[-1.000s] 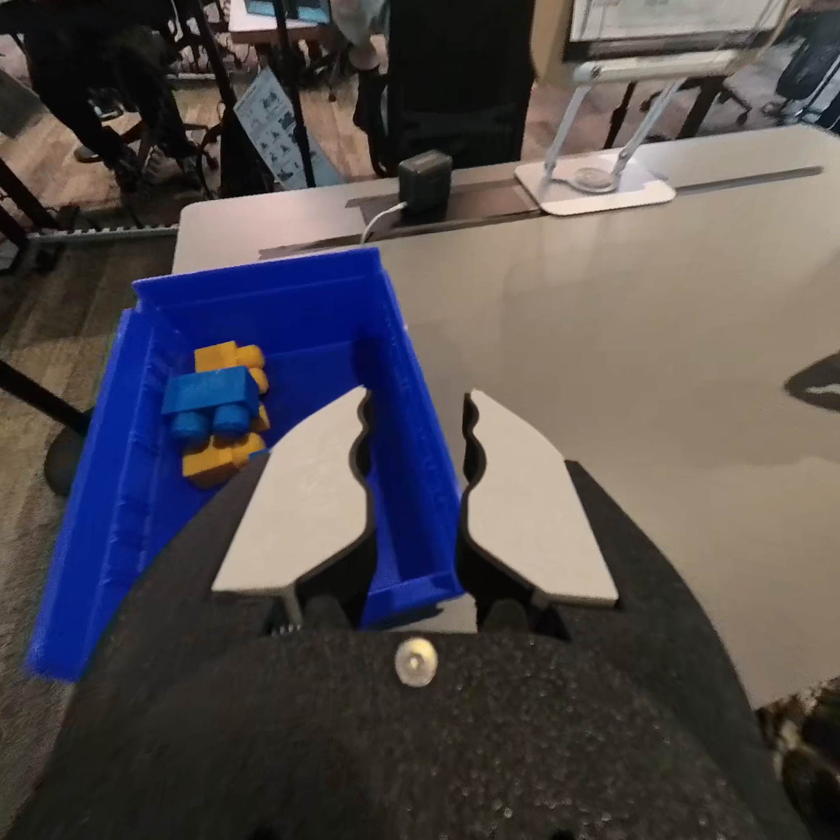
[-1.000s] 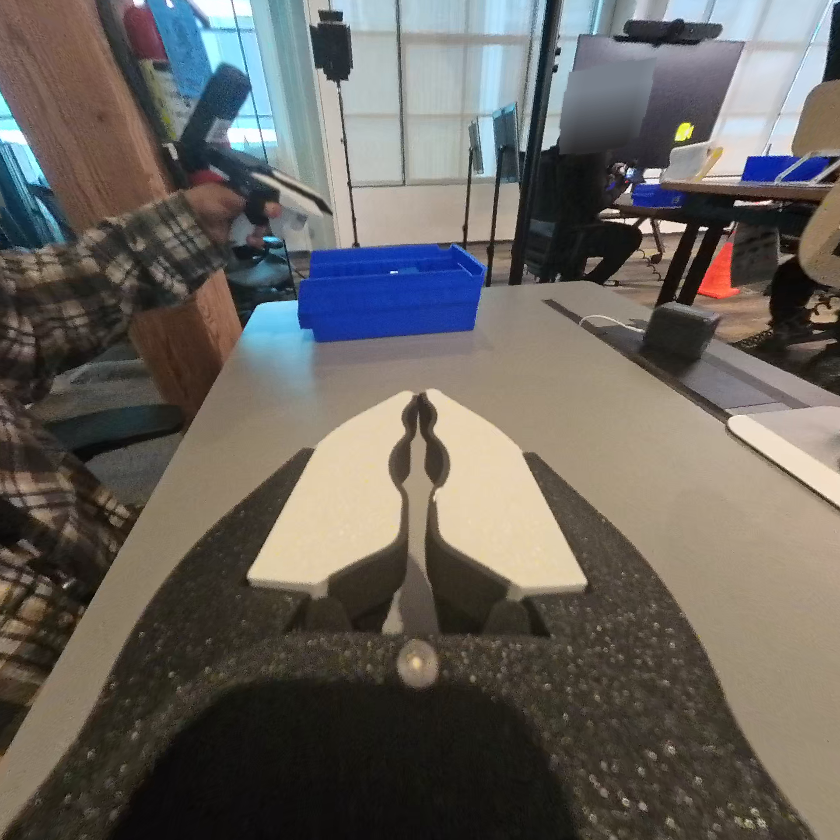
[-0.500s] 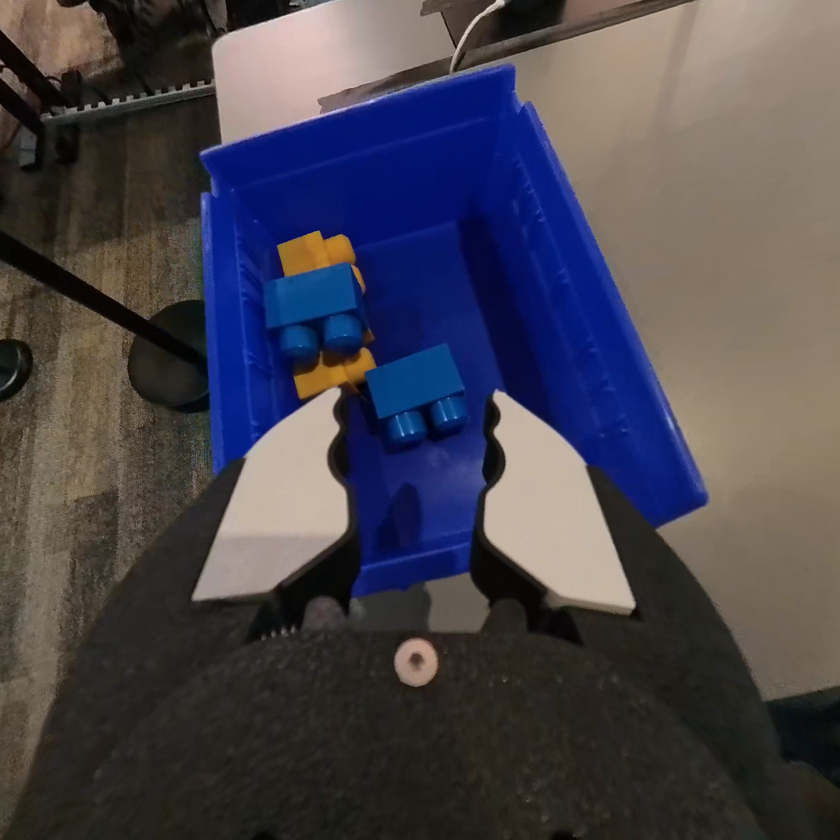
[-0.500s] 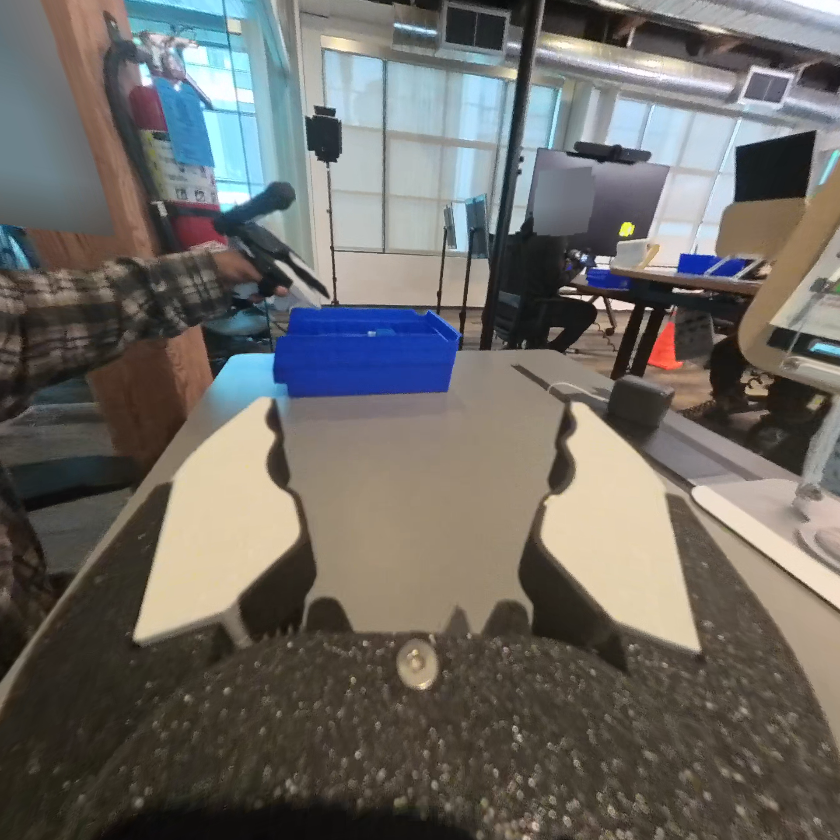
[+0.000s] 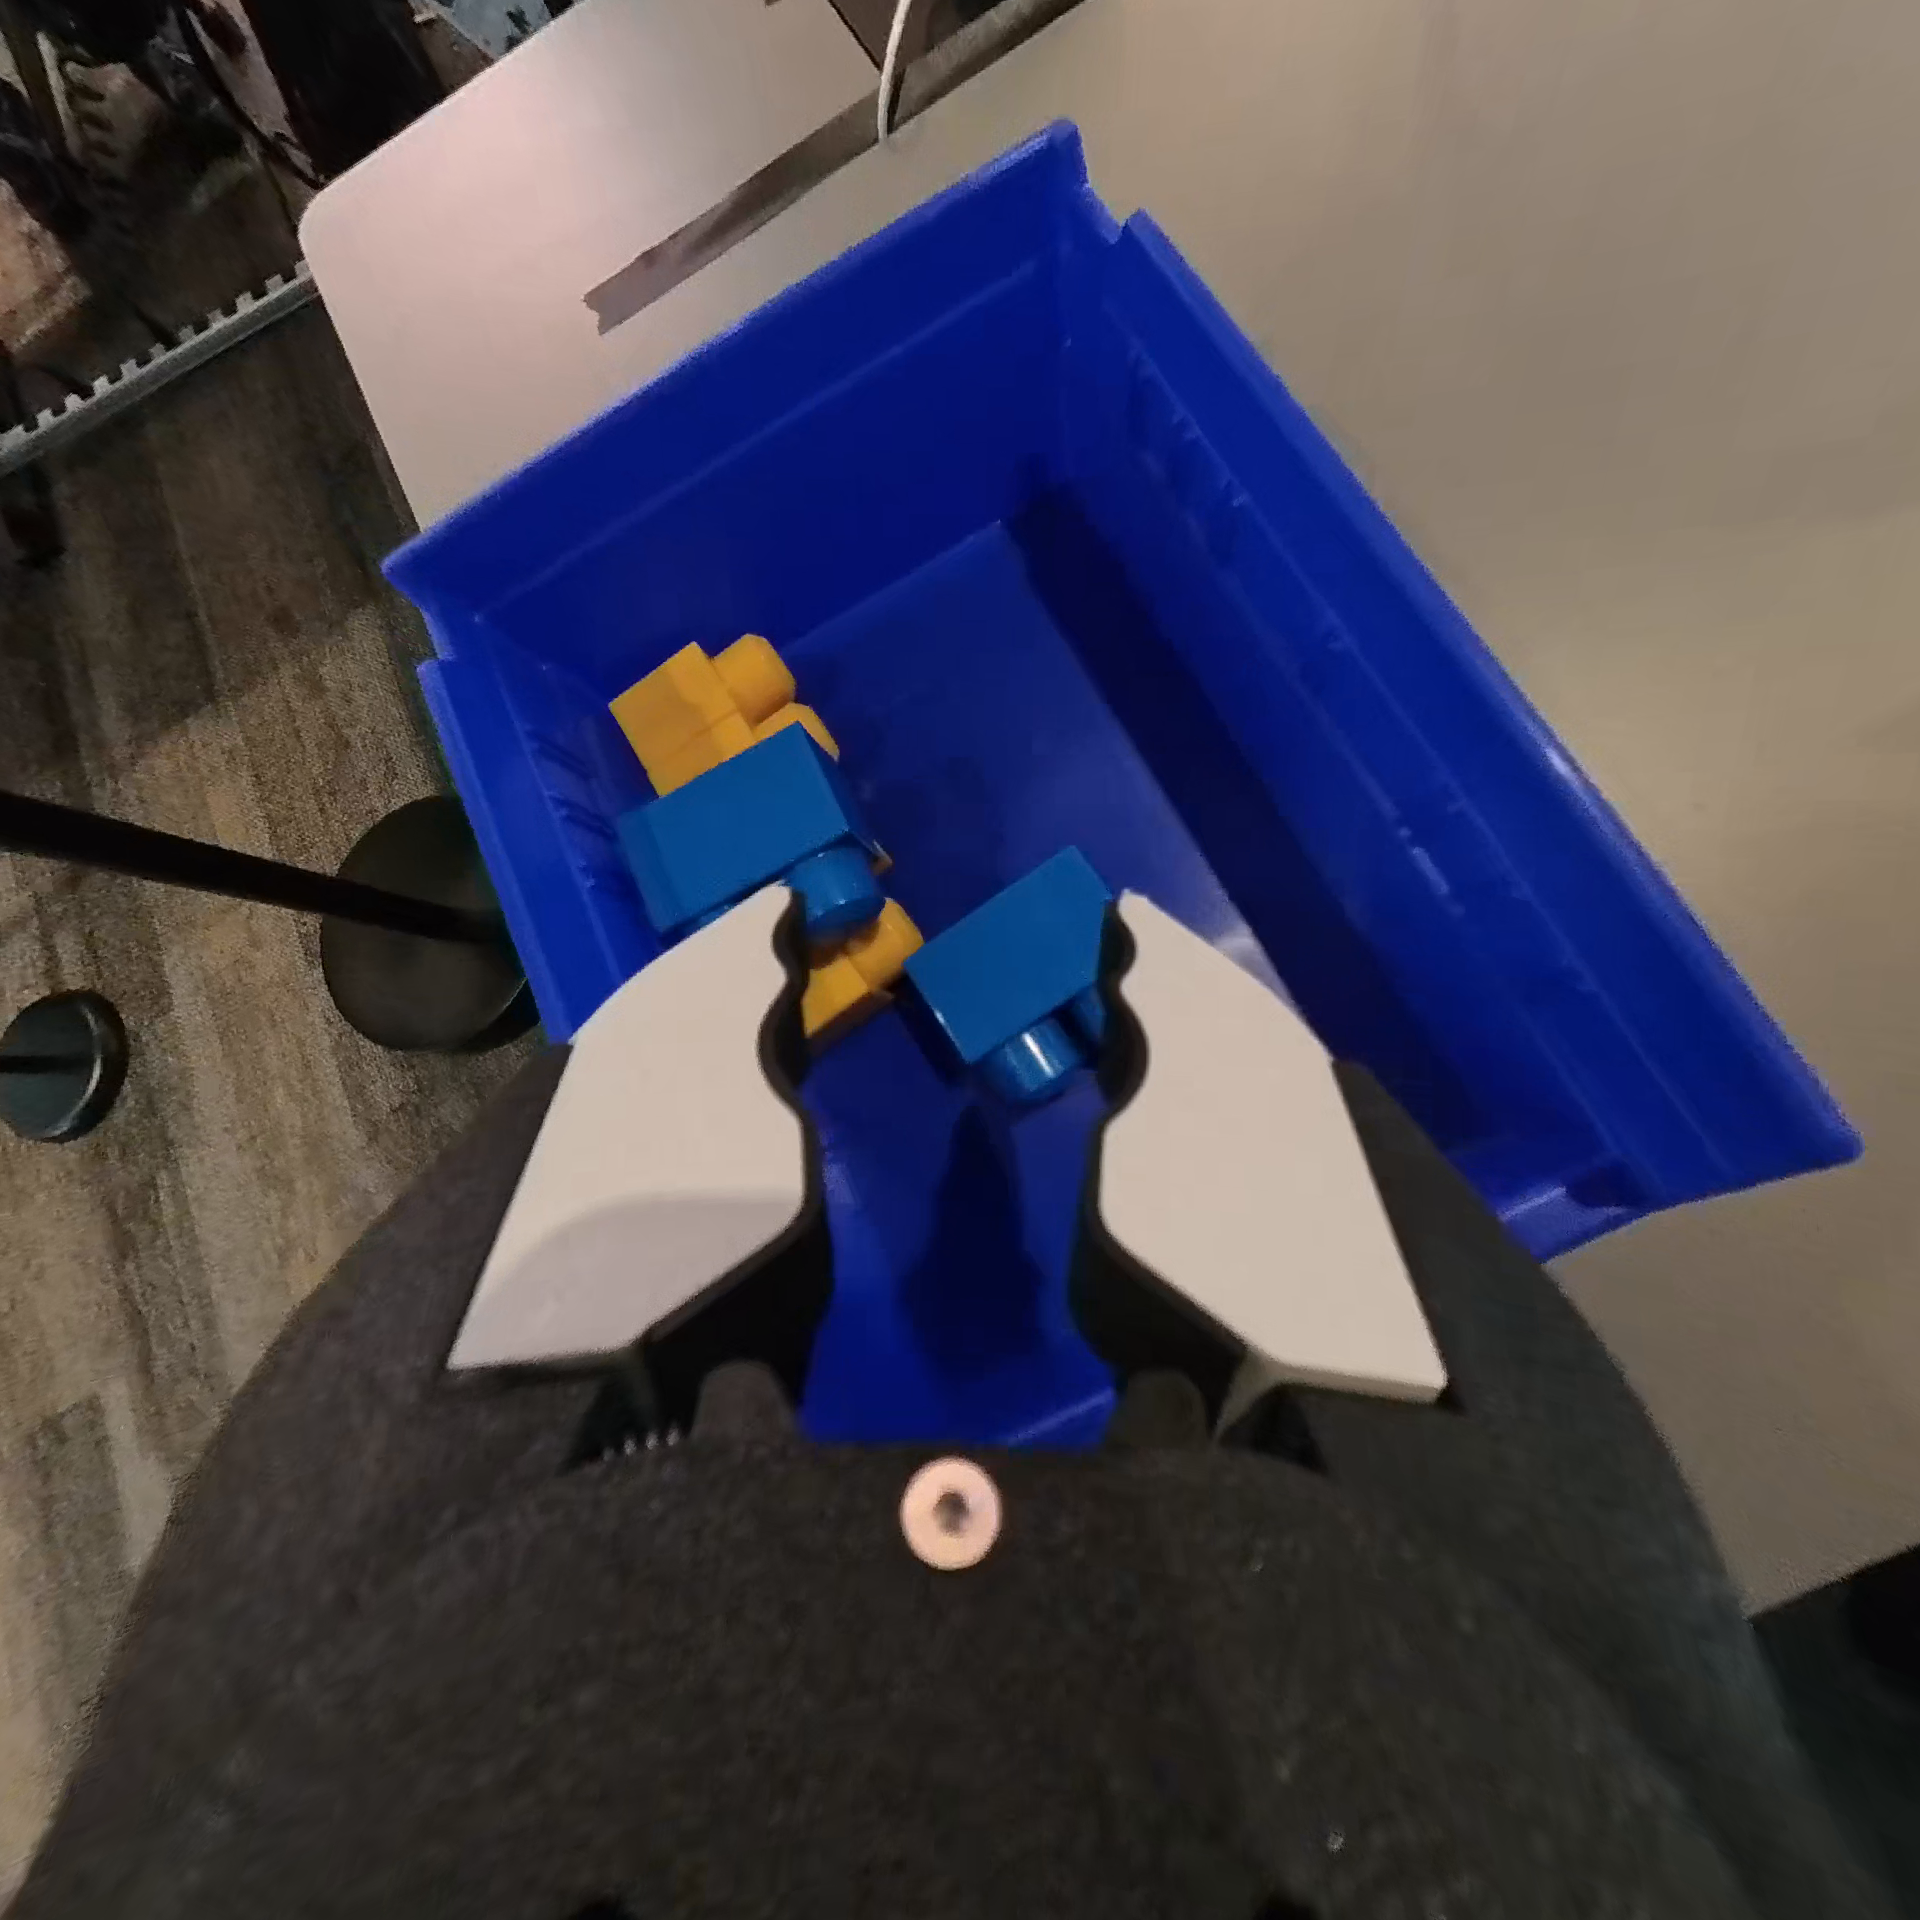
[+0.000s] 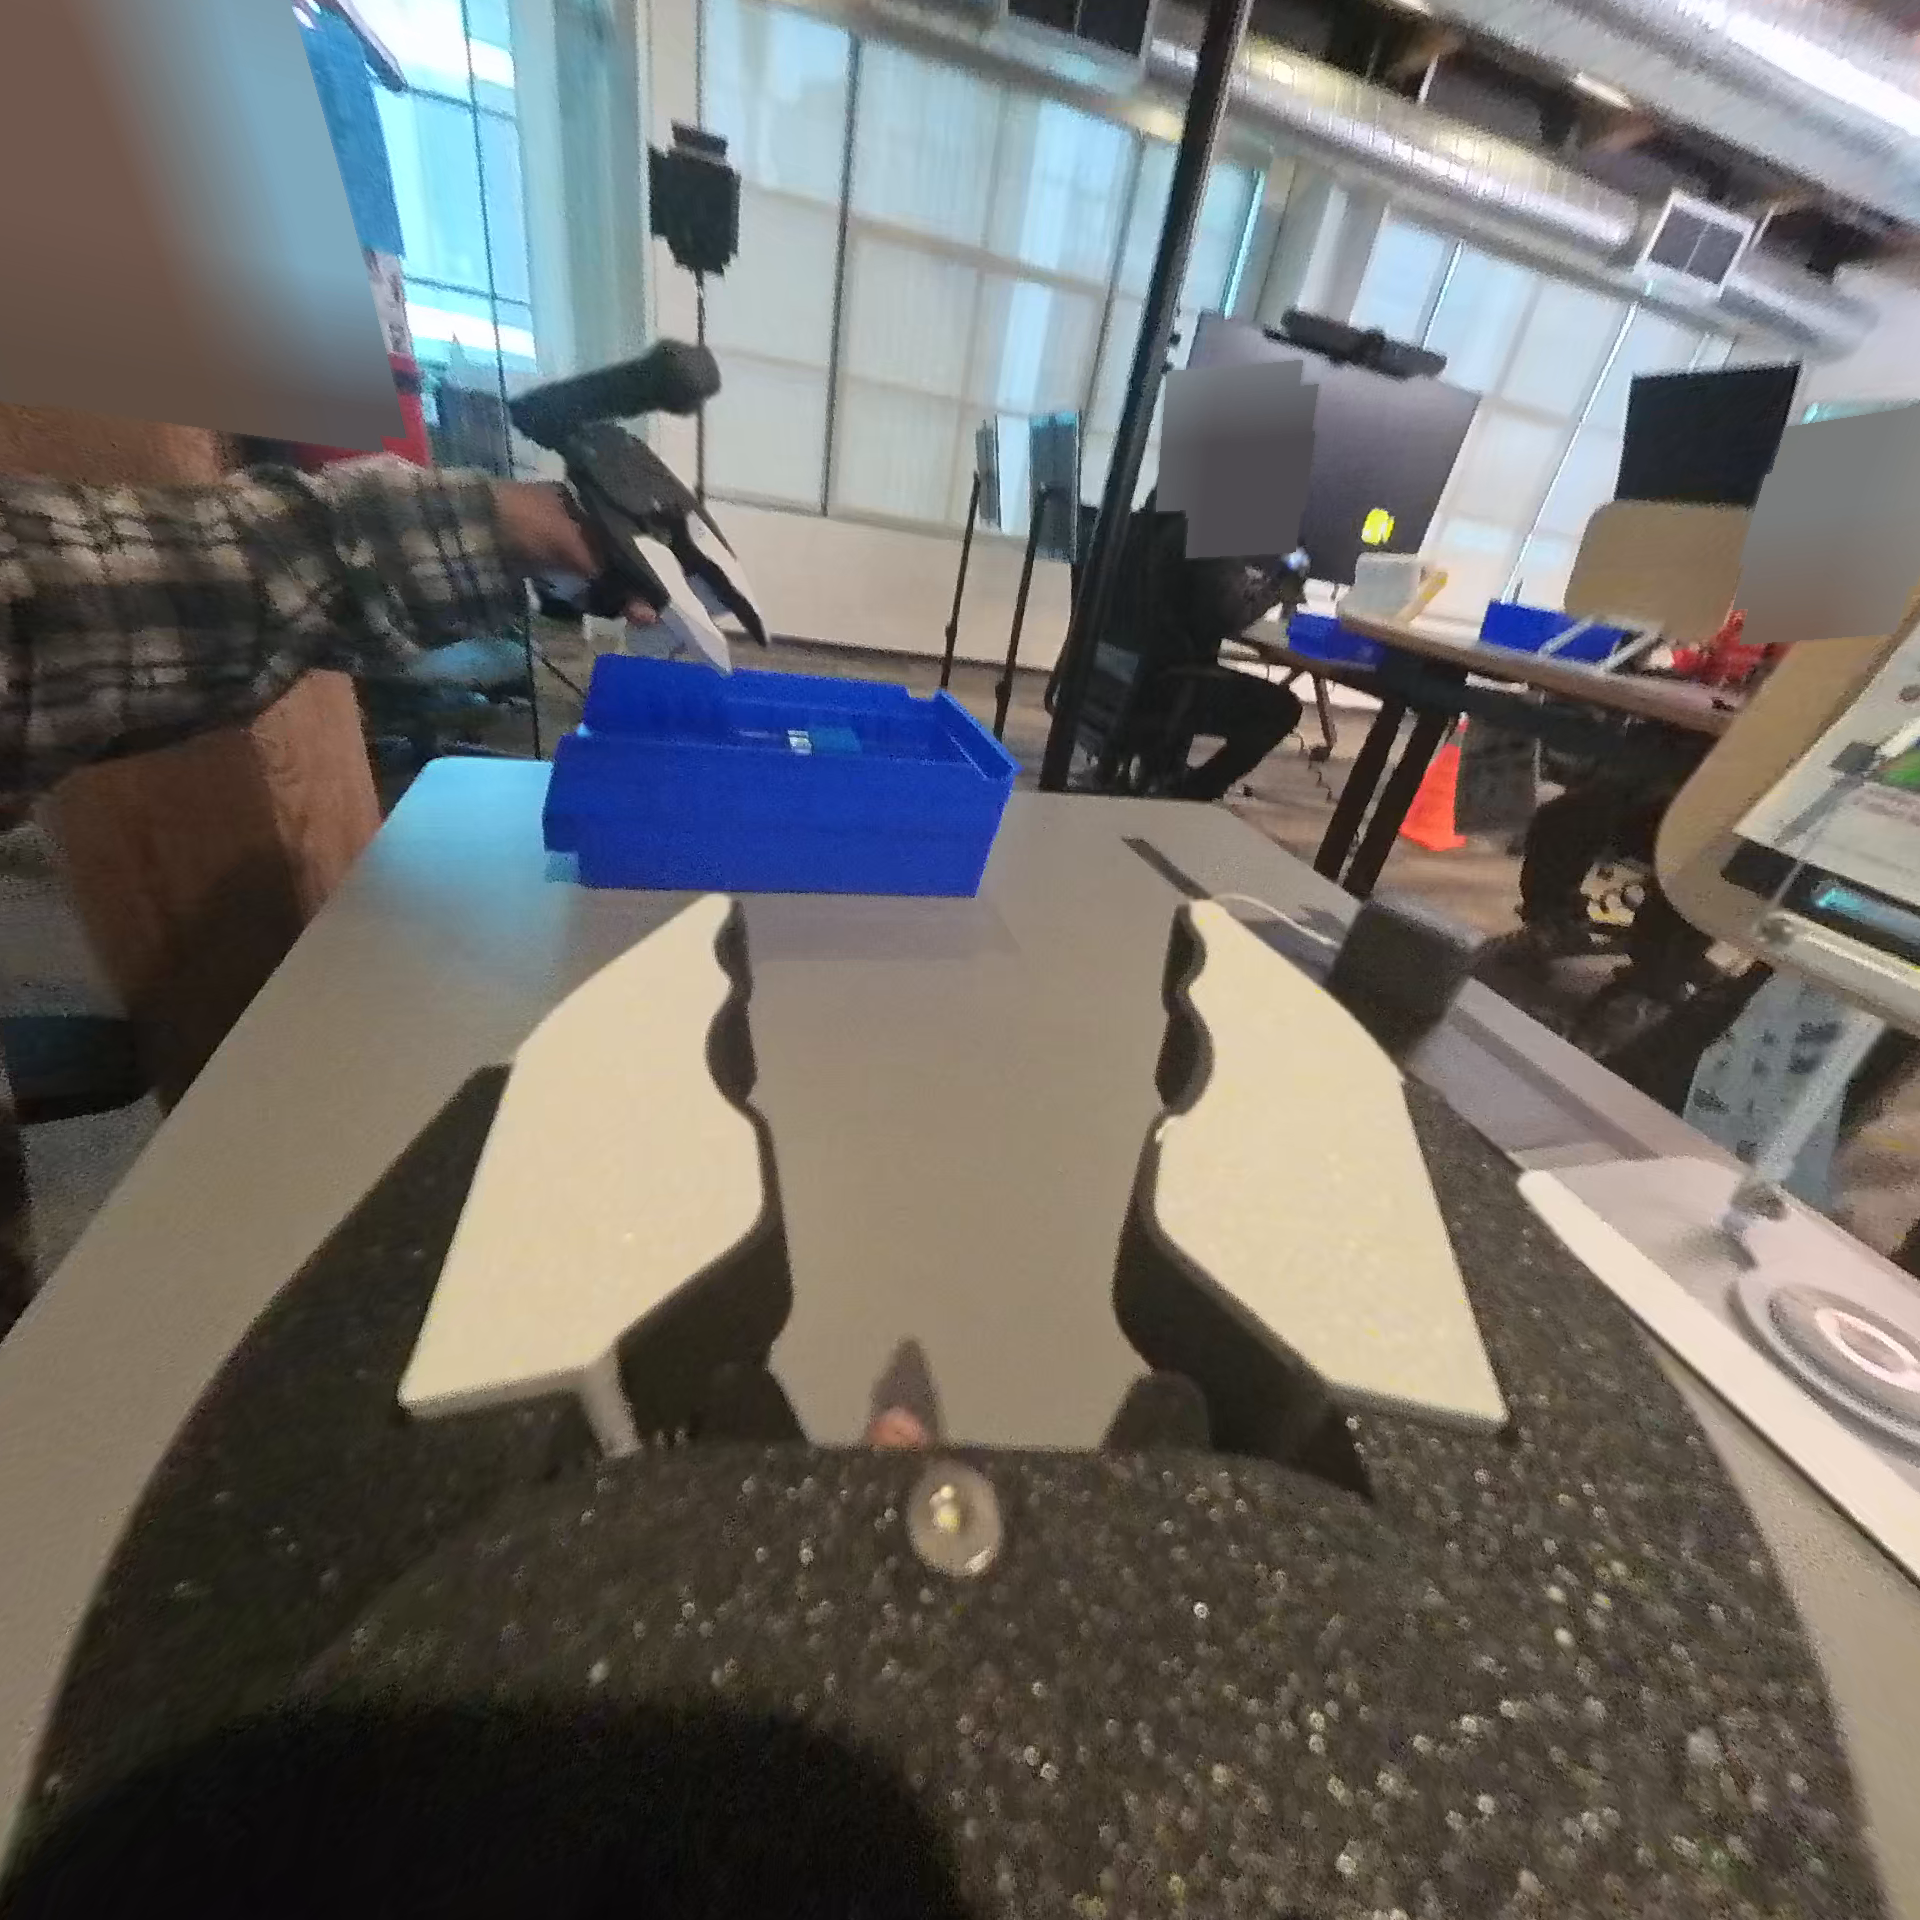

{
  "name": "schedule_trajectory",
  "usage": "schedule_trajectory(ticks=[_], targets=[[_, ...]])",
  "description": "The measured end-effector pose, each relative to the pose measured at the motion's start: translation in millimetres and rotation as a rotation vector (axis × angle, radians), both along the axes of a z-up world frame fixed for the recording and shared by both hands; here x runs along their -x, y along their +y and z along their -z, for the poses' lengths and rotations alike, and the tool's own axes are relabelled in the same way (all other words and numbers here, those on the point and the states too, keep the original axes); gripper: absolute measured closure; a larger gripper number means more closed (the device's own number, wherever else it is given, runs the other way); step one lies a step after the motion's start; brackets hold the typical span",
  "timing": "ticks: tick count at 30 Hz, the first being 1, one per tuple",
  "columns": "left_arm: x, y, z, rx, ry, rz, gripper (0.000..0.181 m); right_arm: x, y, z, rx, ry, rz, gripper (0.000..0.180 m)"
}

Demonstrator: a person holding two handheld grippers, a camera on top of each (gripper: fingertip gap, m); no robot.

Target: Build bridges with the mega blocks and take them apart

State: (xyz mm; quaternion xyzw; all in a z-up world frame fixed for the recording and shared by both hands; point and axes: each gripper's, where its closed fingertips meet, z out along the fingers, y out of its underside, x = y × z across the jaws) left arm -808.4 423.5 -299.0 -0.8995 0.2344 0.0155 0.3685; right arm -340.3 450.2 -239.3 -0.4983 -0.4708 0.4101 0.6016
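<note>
— Blocks, all of them in the blue bin (image 5: 1299,644) at the far corner of the grey table (image 6: 312,1039). See the loose blue block (image 5: 1008,971) lying on its side on the bin floor?

— I do. Its studs point back toward the left gripper (image 5: 951,925), which reaches down into the bin with its jaws spread wide, one finger on either side of that block. The right-hand finger (image 5: 1226,1122) sits just beside it, maybe touching (hard to say from here). Nothing is clamped.

— And the rest of the blocks?

— A second blue block (image 5: 738,831) rests on top of yellow blocks (image 5: 717,707) against the bin's left wall. One more bit of yellow (image 5: 857,966) pokes out between the two blue ones.

— What about the other hand?

— The right gripper (image 6: 956,914) hangs over the bare middle of the table, well apart from the bin, jaws wide open and empty. From that side you can see the person's plaid sleeve (image 6: 239,582) stretched out over the bin's left end.

— Anything else on the table?

— A small dark box (image 6: 1403,966) with a white cable, off to the right.
</note>
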Motion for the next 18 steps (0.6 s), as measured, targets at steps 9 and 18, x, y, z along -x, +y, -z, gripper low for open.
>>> schedule_trajectory(ticks=[9,18], targets=[[28,17,16,0.133,0.105,0.057,0.131,19,4,20,-0.059,-0.184,0.131,0.084],[28,42,29,0.138,0.175,0.04,0.12,24,18,33,-0.044,-0.171,0.191,0.087]])
